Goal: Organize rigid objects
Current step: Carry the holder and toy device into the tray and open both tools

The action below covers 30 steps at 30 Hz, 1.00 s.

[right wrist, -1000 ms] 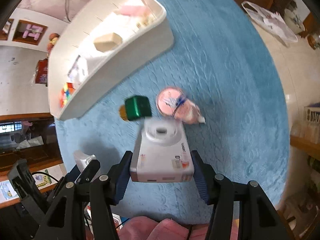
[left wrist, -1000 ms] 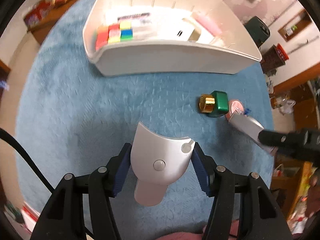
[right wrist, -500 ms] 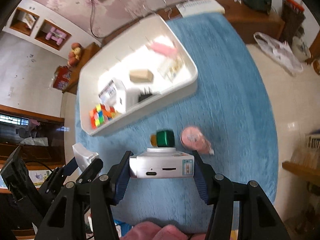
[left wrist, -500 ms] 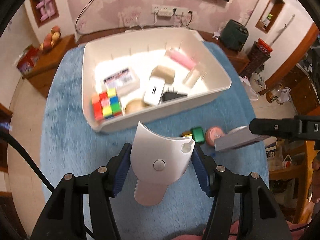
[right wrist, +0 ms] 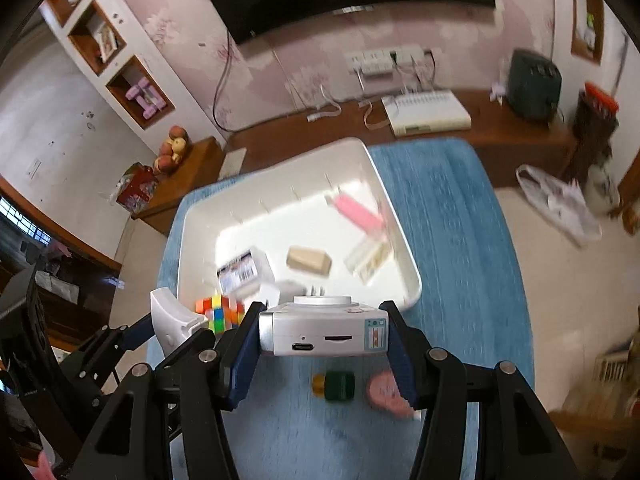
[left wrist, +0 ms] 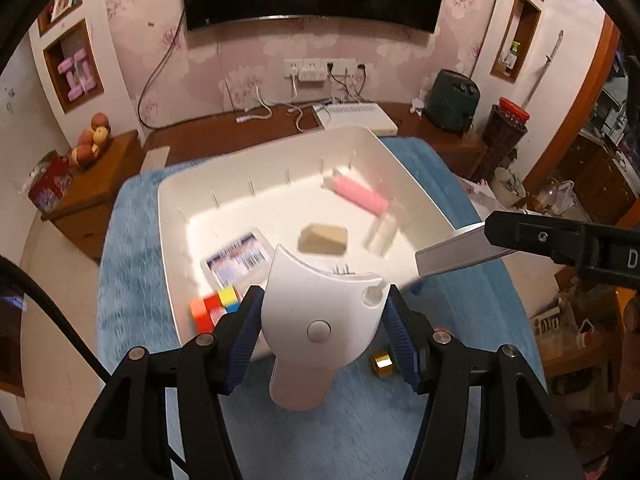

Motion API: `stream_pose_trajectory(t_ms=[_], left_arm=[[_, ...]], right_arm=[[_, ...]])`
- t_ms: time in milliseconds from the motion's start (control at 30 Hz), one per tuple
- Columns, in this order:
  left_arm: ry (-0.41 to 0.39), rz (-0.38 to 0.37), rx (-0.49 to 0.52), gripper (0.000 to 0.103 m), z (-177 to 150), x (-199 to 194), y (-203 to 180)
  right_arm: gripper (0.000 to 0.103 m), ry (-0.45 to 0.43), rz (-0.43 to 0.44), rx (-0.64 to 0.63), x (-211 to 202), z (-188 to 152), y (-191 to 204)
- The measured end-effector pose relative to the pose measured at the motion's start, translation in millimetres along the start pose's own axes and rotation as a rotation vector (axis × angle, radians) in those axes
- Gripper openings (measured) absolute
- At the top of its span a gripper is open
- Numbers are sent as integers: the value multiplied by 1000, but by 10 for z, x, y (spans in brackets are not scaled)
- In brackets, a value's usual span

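My left gripper (left wrist: 320, 320) is shut on a white curved plastic piece (left wrist: 320, 328), held above the near edge of the white bin (left wrist: 416, 184). My right gripper (right wrist: 324, 336) is shut on a white instant camera (right wrist: 324, 334), lifted over the blue cloth (right wrist: 460, 240) just in front of the bin (right wrist: 404, 248). The bin holds a colour cube (right wrist: 220, 314), a barcode box (left wrist: 240, 258), a beige block (left wrist: 323, 239), a pink tube (left wrist: 362, 196) and a clear case (right wrist: 368, 260). A green bottle with a gold cap (right wrist: 335, 386) and a pink round item (right wrist: 386, 392) lie on the cloth below the camera.
The blue cloth (left wrist: 136, 280) covers the table. Behind it runs a wooden shelf (left wrist: 280, 120) with cables, a white box (left wrist: 356, 118) and a dark appliance (left wrist: 450, 100). A side table with fruit (left wrist: 90, 140) stands at the left. Floor lies to the right.
Both grippers have risen and tilted up with their loads still gripped. The bin's inside and the far wall have come into view; the green bottle has slid under the grippers.
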<state>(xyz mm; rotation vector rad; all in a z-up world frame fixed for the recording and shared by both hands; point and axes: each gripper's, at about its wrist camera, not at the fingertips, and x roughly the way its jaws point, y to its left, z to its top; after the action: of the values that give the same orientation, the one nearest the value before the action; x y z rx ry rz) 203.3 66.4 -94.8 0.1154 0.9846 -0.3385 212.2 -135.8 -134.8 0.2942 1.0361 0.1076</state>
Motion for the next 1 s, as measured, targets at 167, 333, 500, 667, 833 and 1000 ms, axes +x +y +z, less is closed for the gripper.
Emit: stream_pose_trajectory(t_ms=[167, 333, 500, 667, 833, 1000], left_arm=[[-23, -1, -11, 61, 116, 100, 109], [-32, 5, -25, 61, 194, 223, 197], [-33, 15, -52, 61, 254, 302, 270], [-33, 22, -74, 61, 287, 342, 318], [-37, 28, -81, 61, 319, 347, 328], [-42, 32, -79, 61, 345, 335, 315]], right_arm=[[58, -62, -40, -50, 114, 108, 91], [58, -87, -58, -74, 254, 186, 128], [58, -96, -75, -88, 350, 227, 143], [58, -80, -77, -76, 423, 240, 106], [58, -82, -86, -81, 436, 251, 92], [58, -86, -91, -88, 423, 248, 88]])
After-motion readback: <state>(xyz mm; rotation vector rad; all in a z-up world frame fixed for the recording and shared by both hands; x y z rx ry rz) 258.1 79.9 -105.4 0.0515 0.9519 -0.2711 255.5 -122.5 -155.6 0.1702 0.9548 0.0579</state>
